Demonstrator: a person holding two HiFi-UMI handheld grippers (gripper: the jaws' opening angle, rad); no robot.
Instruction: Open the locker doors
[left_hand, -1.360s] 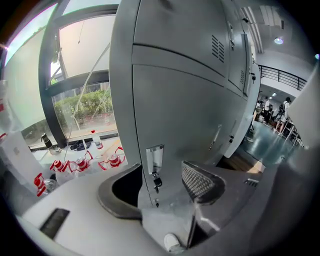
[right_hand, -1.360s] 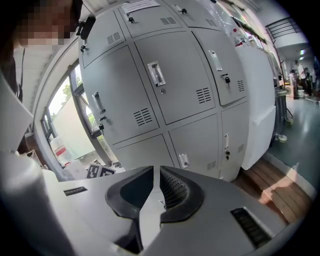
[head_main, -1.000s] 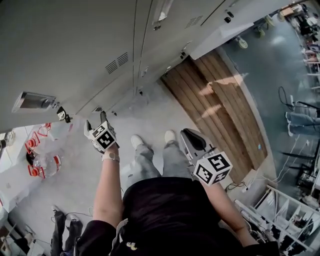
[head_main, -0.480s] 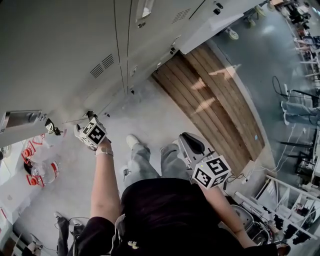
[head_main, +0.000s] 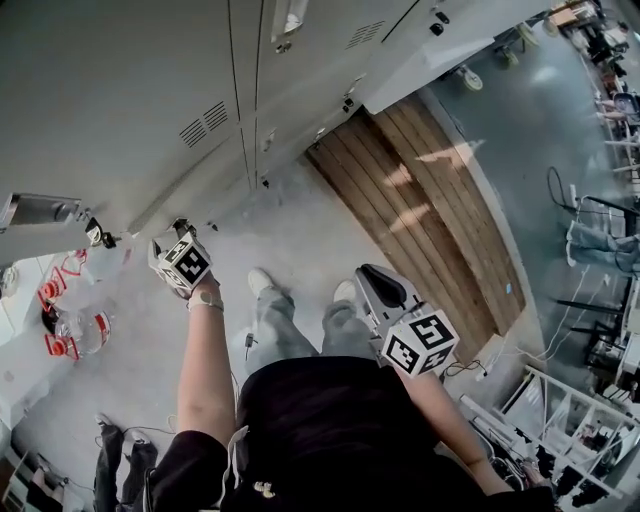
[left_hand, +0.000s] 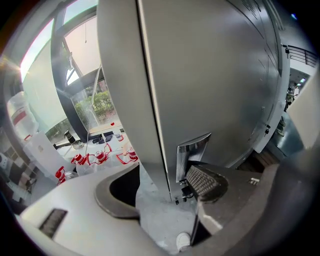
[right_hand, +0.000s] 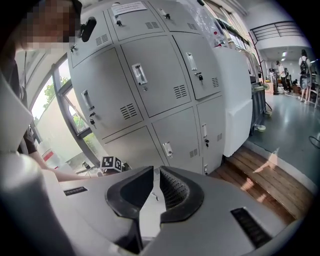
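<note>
A bank of grey lockers (head_main: 130, 90) (right_hand: 150, 80) stands in front of me, and every door I see is closed. My left gripper (head_main: 180, 232) (left_hand: 162, 187) is held low against the left column, open. In the left gripper view the door's metal handle (left_hand: 193, 152), with a small lock under it, sits just beyond the ribbed right pad (left_hand: 204, 181). Nothing is between the jaws. My right gripper (head_main: 385, 283) (right_hand: 157, 189) hangs back by my hip, shut and holding nothing. It faces the lockers from a distance.
Wrapped bottles with red caps (head_main: 70, 335) lie on the floor at the left, by a window. A wooden platform (head_main: 430, 190) runs along the lockers' right side, with a white wheeled cabinet (head_main: 440, 45) beyond it. Shelving and cables (head_main: 560, 430) crowd the lower right.
My left gripper has moved a little left and closer to the left column of lockers. The right gripper has stayed where it was.
</note>
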